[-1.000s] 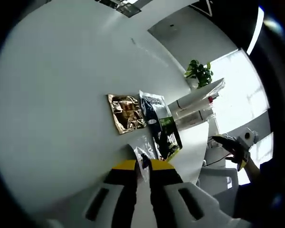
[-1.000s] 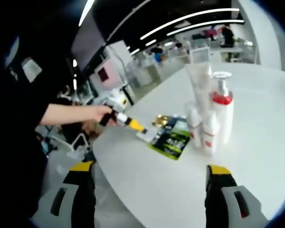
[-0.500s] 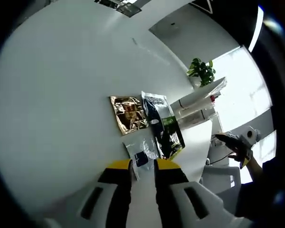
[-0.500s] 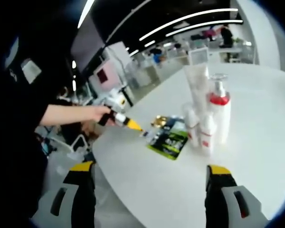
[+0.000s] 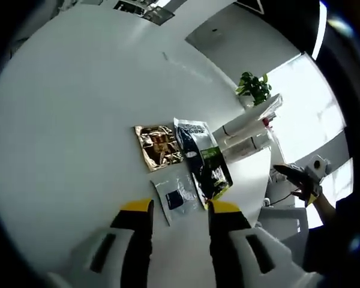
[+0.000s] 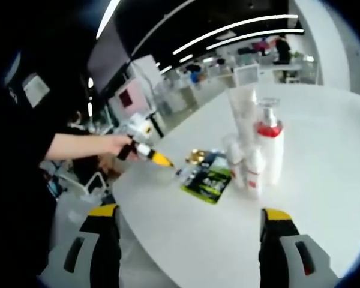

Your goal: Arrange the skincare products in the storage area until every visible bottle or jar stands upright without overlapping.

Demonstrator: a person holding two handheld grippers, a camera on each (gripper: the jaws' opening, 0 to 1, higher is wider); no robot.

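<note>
left gripper view: the left gripper [image 5: 179,207] stands released, jaws apart, with the small clear flat sachet [image 5: 174,198] lying on the round white table [image 5: 66,120] just ahead between its tips, long axis running forward. right gripper view: the right gripper [image 6: 189,217] gapes wide, well apart from the upright cluster of white red-labelled skincare bottles [image 6: 255,153]; the left is nearer the sachets.

A white round table [image 5: 78,120] is seen. Three flat sachets lie on it: a gold foil sachet [image 5: 158,146], touching it a dark sachet with a green end [image 5: 202,164], and just beside that a clear sachet [image 5: 174,198]. A potted plant [image 5: 252,89] is seen past the table edge.
</note>
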